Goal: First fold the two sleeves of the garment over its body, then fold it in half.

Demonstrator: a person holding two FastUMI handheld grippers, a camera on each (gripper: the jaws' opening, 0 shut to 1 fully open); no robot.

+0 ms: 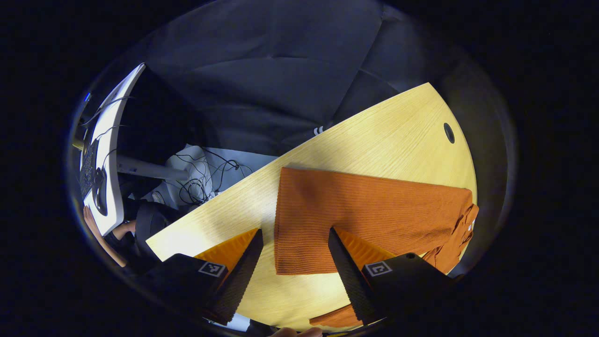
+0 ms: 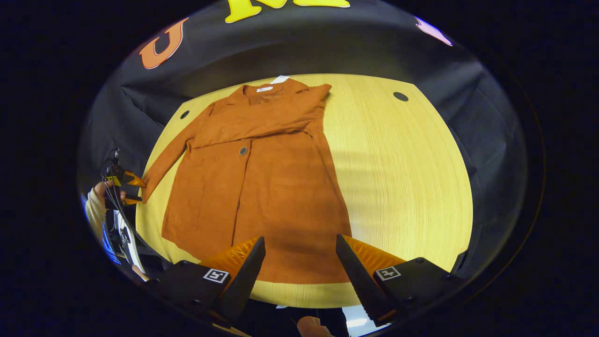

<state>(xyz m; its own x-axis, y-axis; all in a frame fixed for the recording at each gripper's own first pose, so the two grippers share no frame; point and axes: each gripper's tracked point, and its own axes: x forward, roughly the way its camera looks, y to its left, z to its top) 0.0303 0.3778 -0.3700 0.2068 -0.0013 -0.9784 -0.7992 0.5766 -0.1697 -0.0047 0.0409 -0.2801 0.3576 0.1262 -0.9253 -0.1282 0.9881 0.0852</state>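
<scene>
Right gripper: my right gripper (image 2: 299,262) hangs above the near hem with its jaws spread wide, holding nothing.
Left gripper: in the left gripper view my left gripper (image 1: 295,257) is also wide apart and empty, with a sleeve's cuff end lying on the table between and just beyond the fingers. In the right gripper view the same gripper shows at the table's left edge, just beside that cuff.
Garment: the garment (image 2: 262,187) lies flat on the table (image 2: 412,178), collar at the far side, hem nearest me.
Step in hand: I judge the first half done. One sleeve (image 2: 262,119) already lies across the chest; the other sleeve (image 2: 171,154) is stretched out toward the left edge.
Next move: I need to close the left fingers on the cuff, lift it and carry it across the body.
Material: rust-orange ribbed knit, soft and limp, with a single button (image 2: 243,150) on the front.
Table: pale wood grain, smooth, with round cable holes (image 2: 400,96) near the far corners.
</scene>
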